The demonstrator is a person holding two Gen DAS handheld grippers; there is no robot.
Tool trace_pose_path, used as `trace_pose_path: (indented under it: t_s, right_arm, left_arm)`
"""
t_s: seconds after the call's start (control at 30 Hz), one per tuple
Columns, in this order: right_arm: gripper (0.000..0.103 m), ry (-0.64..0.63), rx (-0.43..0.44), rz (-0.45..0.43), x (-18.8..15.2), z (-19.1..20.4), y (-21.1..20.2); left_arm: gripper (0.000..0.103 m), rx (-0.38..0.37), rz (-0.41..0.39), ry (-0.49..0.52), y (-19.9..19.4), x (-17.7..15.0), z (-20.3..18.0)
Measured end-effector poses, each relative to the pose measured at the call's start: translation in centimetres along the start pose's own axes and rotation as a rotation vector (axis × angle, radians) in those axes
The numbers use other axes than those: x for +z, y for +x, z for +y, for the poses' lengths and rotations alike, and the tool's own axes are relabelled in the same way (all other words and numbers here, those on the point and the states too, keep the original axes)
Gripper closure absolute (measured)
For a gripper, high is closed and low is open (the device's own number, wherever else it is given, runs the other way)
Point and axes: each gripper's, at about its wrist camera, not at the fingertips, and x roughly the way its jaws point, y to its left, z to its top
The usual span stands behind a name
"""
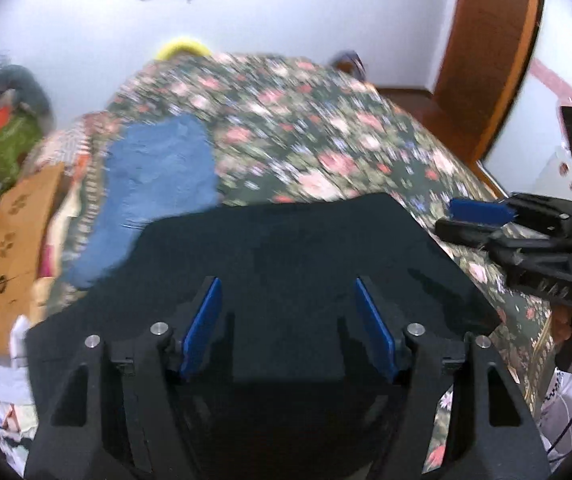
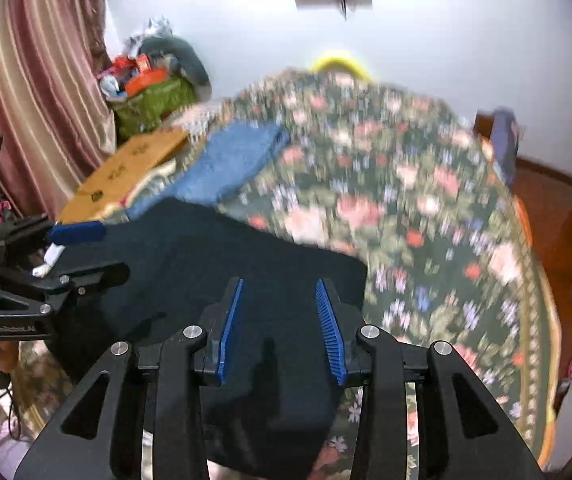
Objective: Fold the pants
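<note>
While both grippers hover, nothing is held.
Pants [image 1: 286,264]: dark navy, lying flat at the near edge of the bed [image 1: 326,128]; soft, limp, light, likely to sag and slide on the floral cover.
Left gripper [image 1: 290,324]: fingers spread wide, empty.
Right gripper [image 2: 281,328]: fingers partly spread, empty.
Hold: pinch the near corners or hem, both layers together.

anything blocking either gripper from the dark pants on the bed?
Nothing visible. Left gripper and right gripper both hang open directly over the dark pants, with only air between. The blue folded cloth lies beyond them, out of the path.
</note>
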Motion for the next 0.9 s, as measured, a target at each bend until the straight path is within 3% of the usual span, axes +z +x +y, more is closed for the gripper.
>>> trace_pose_path:
  t_s: [0.13, 0.2, 0.4, 0.47, 0.6, 0.7, 0.9]
  right_arm:
    - [0.069, -0.004, 0.053, 0.126, -3.1, -0.9, 3.1]
    - [0.066, -0.022, 0.064, 0.085, -4.6, -1.1, 2.6]
    - [0.06, 0.041, 0.073, 0.103, -6.7, -2.4, 0.6]
    - [0.06, 0.056, 0.068, 0.106, -7.3, -2.6, 0.1]
    - [0.059, 0.066, 0.018, 0.095, -7.3, -2.7, -1.3]
    - [0.059, 0.054, -0.022, 0.047, -6.3, -2.0, -2.9]
    - [0.056, 0.005, -0.004, -0.061, -3.6, 1.1, -5.3]
  left_arm:
    - [0.035, 0.038, 0.12, 0.072, 3.9, -1.2, -1.4]
    - [0.035, 0.056, 0.082, 0.103, 3.9, -2.4, -1.8]
    - [0.033, 0.062, 0.059, 0.092, 2.5, -3.9, -1.0]
    - [0.026, 0.085, 0.054, 0.082, 2.0, -4.4, -0.8]
    - [0.026, 0.092, 0.038, 0.014, 0.1, -5.5, 0.4]
    - [0.026, 0.14, 0.004, -0.037, -2.4, -6.4, 1.9]
    - [0.026, 0.207, -0.088, -0.204, -8.7, -8.4, 7.4]
